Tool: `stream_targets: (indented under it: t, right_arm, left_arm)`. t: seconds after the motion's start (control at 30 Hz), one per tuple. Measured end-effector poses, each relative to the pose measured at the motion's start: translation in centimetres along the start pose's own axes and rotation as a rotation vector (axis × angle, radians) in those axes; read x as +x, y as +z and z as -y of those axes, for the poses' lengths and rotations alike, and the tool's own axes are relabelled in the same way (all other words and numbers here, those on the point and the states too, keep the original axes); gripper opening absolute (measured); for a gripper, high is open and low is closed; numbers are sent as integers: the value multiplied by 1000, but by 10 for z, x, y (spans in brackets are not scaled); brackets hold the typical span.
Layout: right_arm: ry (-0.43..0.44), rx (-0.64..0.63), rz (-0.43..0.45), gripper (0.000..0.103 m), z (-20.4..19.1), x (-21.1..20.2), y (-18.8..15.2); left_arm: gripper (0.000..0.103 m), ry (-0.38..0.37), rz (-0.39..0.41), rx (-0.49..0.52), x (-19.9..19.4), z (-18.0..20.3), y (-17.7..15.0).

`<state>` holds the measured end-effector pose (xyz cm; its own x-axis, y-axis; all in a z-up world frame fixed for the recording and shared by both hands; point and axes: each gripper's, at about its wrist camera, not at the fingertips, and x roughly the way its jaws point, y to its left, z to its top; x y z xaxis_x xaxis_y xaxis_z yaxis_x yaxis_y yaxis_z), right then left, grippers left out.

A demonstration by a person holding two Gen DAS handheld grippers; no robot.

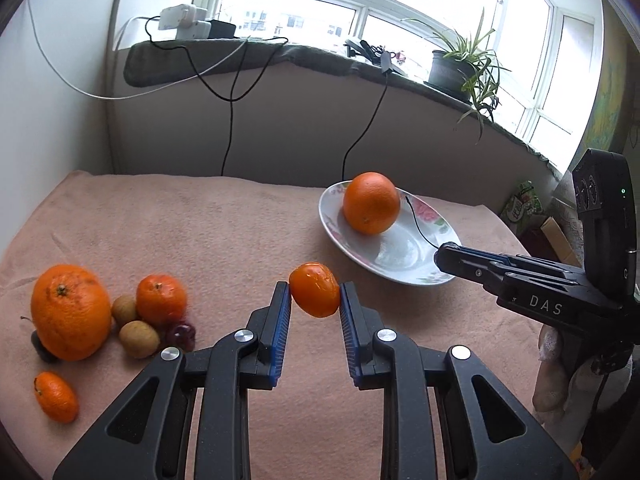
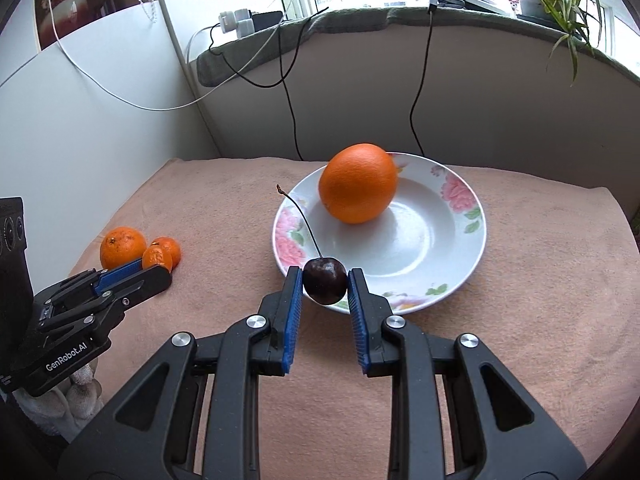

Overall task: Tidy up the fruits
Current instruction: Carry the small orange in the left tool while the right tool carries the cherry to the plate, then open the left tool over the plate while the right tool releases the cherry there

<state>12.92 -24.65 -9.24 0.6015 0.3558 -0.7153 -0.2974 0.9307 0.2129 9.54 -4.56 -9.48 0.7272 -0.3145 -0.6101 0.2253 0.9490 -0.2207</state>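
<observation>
My left gripper (image 1: 314,293) is shut on a small mandarin (image 1: 316,280), held above the pink cloth left of the flowered plate (image 1: 404,256). My right gripper (image 2: 325,274) is shut on a dark cherry (image 2: 325,286) with a long stem, at the near rim of the plate (image 2: 424,240). A large orange (image 2: 358,183) lies on the plate's far side. In the left wrist view the loose fruit lies at the left: a big orange (image 1: 70,312), a mandarin (image 1: 161,299), two small brown fruits (image 1: 139,339), a dark red fruit (image 1: 181,334) and another small mandarin (image 1: 56,397).
A pink cloth (image 2: 520,300) covers the table. A window sill (image 1: 248,56) with chargers, hanging cables and a potted plant (image 1: 460,64) runs behind it. A white wall panel (image 2: 80,120) stands at the left. A gloved hand (image 1: 554,376) holds the right gripper.
</observation>
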Motion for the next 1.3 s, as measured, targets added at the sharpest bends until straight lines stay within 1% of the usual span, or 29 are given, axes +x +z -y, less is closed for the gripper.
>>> stream_targets:
  t: [0.23,0.33,0.63,1.13,1.3]
  right_arm:
    - [-40,34,4,24,23,1,2]
    - [-62,40,7,24,30,2,3]
    - [-89,53,-8,24,42,11,6]
    - [-114,51,-9,24,47,14,7]
    - [-108,68,-5,24,51,13,7]
  left_arm:
    - [23,-44,-21,30,21,23,7]
    - [23,-54,-26,48,28,32,10]
    - [23,-71,-50,71,44,48,12]
    - [24,-80,-78,90,54,57,13]
    - [24,-89,-76,88,55,57,13]
